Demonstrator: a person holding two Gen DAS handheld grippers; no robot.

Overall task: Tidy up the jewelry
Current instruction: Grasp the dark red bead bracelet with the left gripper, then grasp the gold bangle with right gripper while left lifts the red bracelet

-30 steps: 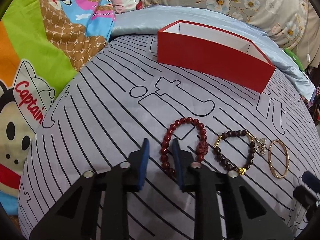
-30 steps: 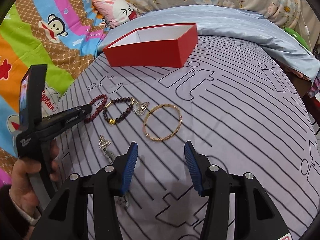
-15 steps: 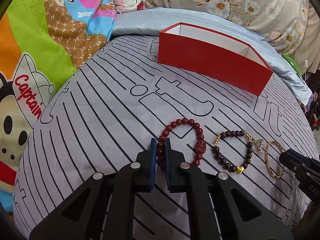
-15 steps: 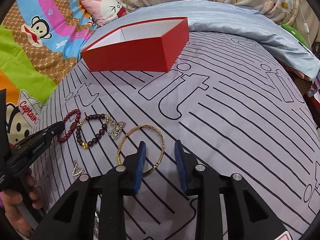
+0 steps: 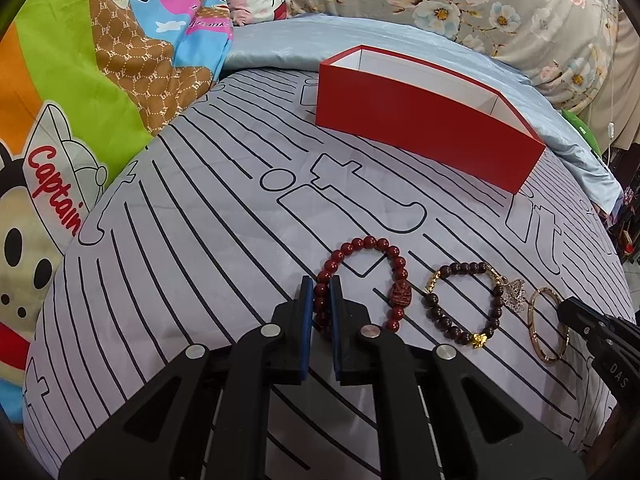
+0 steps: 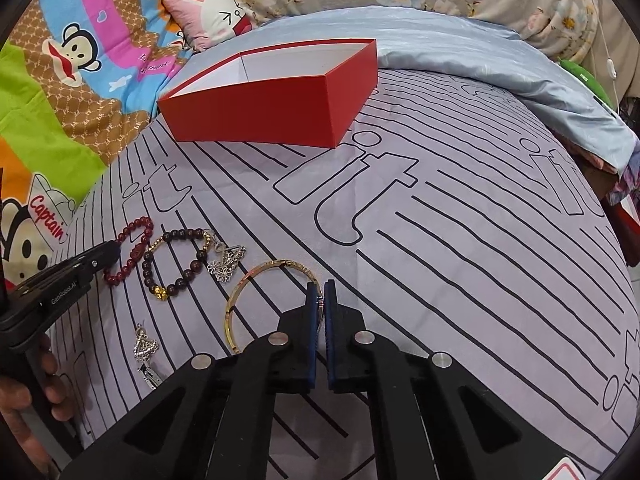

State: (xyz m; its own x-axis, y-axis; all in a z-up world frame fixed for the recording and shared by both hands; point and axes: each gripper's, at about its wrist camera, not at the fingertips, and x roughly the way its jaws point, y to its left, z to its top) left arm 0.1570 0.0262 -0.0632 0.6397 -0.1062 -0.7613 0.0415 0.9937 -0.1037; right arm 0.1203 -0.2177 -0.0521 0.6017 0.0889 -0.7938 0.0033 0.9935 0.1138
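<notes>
My left gripper [image 5: 320, 286] is shut on the near-left side of a red bead bracelet [image 5: 372, 244] that lies on the grey striped bedspread. My right gripper [image 6: 320, 290] is shut on the right rim of a gold bangle [image 6: 256, 276], which still rests on the bed. Between them lie a dark bead bracelet [image 5: 460, 272] with gold charms and a silver flower brooch [image 6: 226, 264]. A silver clip ornament [image 6: 145, 346] lies nearer, left of the right gripper. An open red box [image 5: 424, 128] with a white inside stands at the far side; it also shows in the right wrist view [image 6: 276, 108].
A cartoon monkey blanket [image 5: 80, 100] borders the left side. A pale blue sheet [image 6: 480, 52] and floral pillows lie behind the box. The bed edge drops off at the right [image 6: 616, 208]. A hand holds the left gripper's handle [image 6: 24, 392].
Both grippers have closed: the left on the red bead bracelet, the right on the gold bangle after moving forward to it.
</notes>
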